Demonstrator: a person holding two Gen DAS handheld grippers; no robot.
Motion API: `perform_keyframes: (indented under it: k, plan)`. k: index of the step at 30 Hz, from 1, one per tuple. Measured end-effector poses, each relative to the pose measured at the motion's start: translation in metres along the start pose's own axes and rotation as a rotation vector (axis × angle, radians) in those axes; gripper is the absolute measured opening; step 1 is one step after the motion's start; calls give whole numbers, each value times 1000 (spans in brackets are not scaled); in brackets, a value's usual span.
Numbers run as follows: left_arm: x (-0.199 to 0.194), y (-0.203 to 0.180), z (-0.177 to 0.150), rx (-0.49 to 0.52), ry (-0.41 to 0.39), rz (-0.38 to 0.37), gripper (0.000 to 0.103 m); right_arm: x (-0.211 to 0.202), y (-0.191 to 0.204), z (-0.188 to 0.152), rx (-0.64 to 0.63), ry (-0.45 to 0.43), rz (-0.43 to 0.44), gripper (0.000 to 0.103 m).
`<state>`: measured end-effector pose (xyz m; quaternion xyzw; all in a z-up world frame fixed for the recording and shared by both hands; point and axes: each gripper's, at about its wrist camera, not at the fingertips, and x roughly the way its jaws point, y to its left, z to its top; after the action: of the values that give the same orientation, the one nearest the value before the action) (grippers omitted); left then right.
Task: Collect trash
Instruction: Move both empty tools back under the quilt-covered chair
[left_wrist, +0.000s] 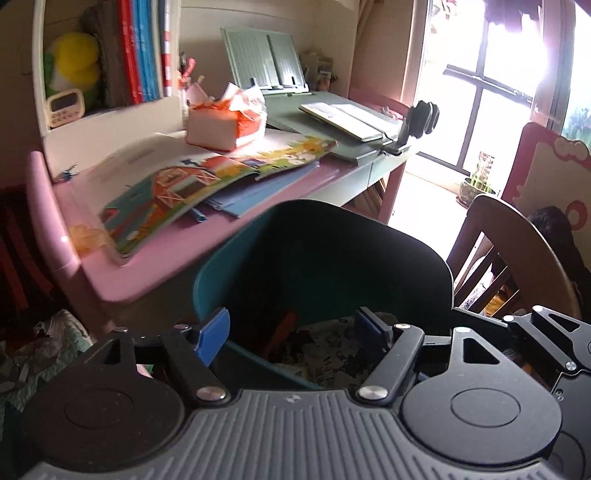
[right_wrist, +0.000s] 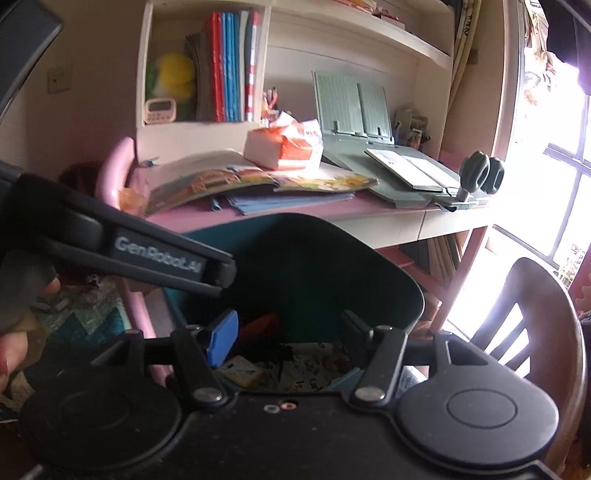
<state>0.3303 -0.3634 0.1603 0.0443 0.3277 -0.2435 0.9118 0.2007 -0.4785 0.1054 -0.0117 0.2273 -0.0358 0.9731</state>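
Observation:
A dark teal trash bin (left_wrist: 325, 258) stands on the floor in front of the pink desk, and it also shows in the right wrist view (right_wrist: 314, 269). Inside lie printed paper scraps (left_wrist: 328, 354), an orange piece (left_wrist: 282, 326) and a small yellow card (right_wrist: 242, 371). My left gripper (left_wrist: 291, 328) is open and empty over the bin's near rim. My right gripper (right_wrist: 286, 334) is open and empty over the bin mouth. The left gripper's body (right_wrist: 122, 251) crosses the right wrist view at the left.
The pink desk (left_wrist: 122, 273) holds an open picture book (left_wrist: 207, 188), a tissue pack (left_wrist: 225, 122), a green book stand (left_wrist: 264, 61) and a crumpled yellow wrapper (left_wrist: 86, 236) at its left edge. A wooden chair (left_wrist: 517, 254) stands at the right. A patterned rug (right_wrist: 85, 317) covers the floor.

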Motion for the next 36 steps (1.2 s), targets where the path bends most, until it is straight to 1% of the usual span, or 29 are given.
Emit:
perform_keyframes:
  k: [6,11,13,15,20,27,34,36]
  plan:
    - [-42,18,-13,-25,-30,3,74,-30,15,2,-3,-37,47,63]
    - [-79,42,-28,-62,-54,14,75,-52,39,3,-25,-57,97,64]
    - [-94,53,-35,-77,-61,20,76,-59,51,3,-32,-67,120,64]
    - [-108,65,-45,-85,-62,42,78,-65,62,3,-34,-75,149,64]
    - [-141,100,-75,-122,-59,72,78,-75,97,-2,-32,-85,238,64]
    - [-179,153,-124,-177,-44,136,80,-78,159,-13,-86,-74,370,64]
    - [-208,203,-175,-242,-45,204,80,-71,218,-34,-136,-33,486,64]
    - [-213,217,-190,-266,-45,222,83,-65,235,-43,-147,-7,526,65]
